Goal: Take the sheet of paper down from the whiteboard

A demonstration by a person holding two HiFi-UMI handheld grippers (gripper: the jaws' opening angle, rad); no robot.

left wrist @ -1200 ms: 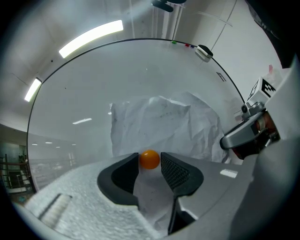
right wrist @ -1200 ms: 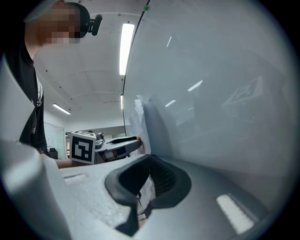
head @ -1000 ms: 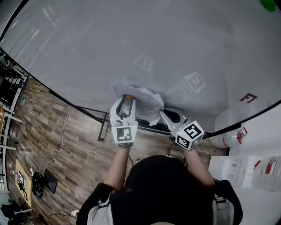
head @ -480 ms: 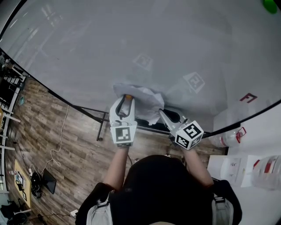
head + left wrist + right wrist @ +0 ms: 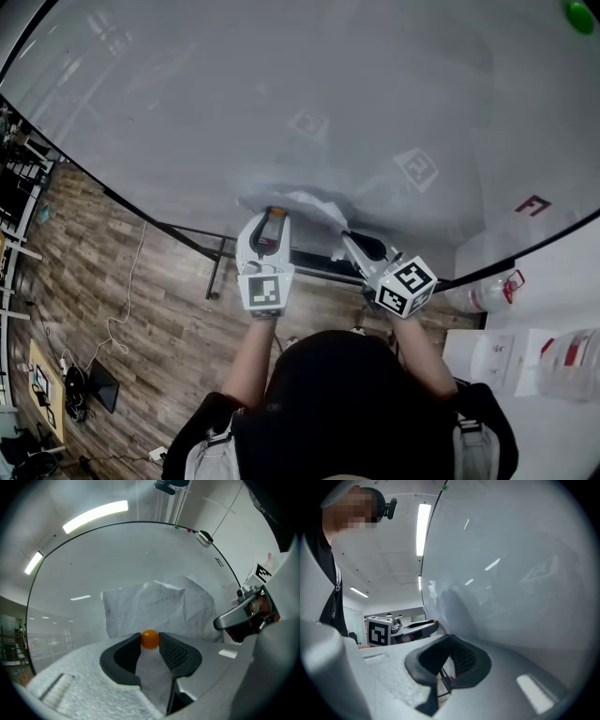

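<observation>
Crumpled white paper (image 5: 154, 604), orange ball (image 5: 150, 639) at edge

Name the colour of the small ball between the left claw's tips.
Orange ball; best in the left gripper view.

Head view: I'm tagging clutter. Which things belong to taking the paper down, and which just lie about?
Job: sheet of paper, orange magnet, whiteboard, left gripper, right gripper.
Lying about: green magnet, plastic bottle, floor cable.

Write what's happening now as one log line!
left tongs: gripping orange ball | paper: crumpled, on whiteboard | right tongs: shut near paper
</observation>
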